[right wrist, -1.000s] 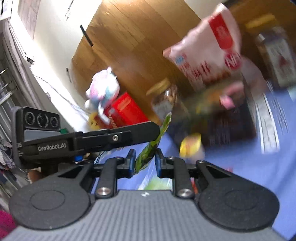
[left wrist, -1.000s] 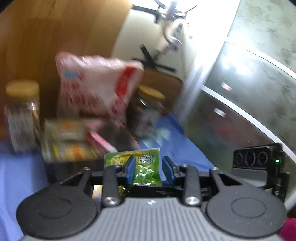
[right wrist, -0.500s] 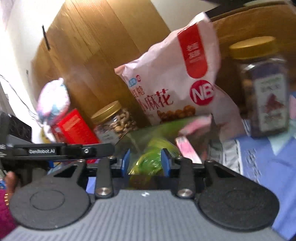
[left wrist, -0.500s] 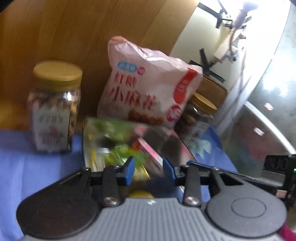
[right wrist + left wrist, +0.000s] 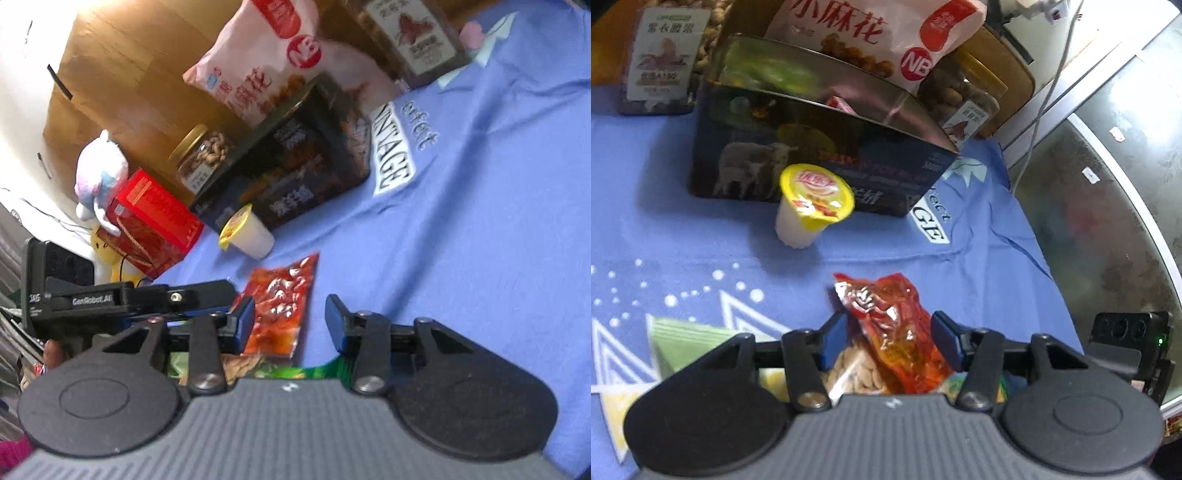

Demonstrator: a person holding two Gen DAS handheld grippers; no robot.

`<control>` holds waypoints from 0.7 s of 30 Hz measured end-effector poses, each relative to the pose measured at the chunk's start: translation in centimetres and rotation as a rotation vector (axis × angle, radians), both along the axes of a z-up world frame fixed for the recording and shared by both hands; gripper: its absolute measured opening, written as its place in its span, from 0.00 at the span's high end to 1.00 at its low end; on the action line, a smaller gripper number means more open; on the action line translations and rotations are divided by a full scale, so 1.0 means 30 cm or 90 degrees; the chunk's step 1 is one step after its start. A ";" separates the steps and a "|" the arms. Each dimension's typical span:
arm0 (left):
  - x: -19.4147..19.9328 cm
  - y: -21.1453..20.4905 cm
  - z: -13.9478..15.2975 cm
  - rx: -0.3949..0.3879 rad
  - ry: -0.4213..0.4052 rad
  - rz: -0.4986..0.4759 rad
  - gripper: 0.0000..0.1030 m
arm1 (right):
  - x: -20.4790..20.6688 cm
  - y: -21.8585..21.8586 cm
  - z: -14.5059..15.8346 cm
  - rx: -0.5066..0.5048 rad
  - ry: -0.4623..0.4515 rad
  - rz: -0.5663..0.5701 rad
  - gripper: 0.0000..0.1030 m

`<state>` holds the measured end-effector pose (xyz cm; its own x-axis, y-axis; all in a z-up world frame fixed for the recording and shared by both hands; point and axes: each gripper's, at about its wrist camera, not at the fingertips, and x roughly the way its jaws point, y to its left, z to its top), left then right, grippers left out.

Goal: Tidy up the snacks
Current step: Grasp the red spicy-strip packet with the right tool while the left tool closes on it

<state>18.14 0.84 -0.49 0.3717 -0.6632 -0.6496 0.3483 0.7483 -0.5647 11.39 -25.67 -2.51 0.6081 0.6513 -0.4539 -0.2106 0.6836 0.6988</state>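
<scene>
Red snack packet (image 5: 892,328) lies between both parted, just-widened tongs (image 5: 889,339) (image 5: 290,321), ungripped.

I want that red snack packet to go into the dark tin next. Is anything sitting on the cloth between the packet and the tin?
Yes: the yellow-lidded cup stands upright on the blue cloth, right in front of the dark tin, between it and the red packet. The tin's top is open.
</scene>
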 end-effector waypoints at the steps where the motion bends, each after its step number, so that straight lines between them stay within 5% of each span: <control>1: -0.003 -0.013 0.000 0.016 -0.007 0.011 0.55 | 0.005 0.017 0.000 0.001 0.000 0.007 0.58; 5: -0.010 -0.026 -0.004 -0.002 -0.009 0.011 0.65 | 0.019 0.065 -0.006 -0.004 0.004 0.016 0.79; 21: -0.088 -0.069 0.144 -0.034 -0.095 -0.015 0.69 | -0.136 0.062 0.113 -0.046 -0.135 -0.064 0.82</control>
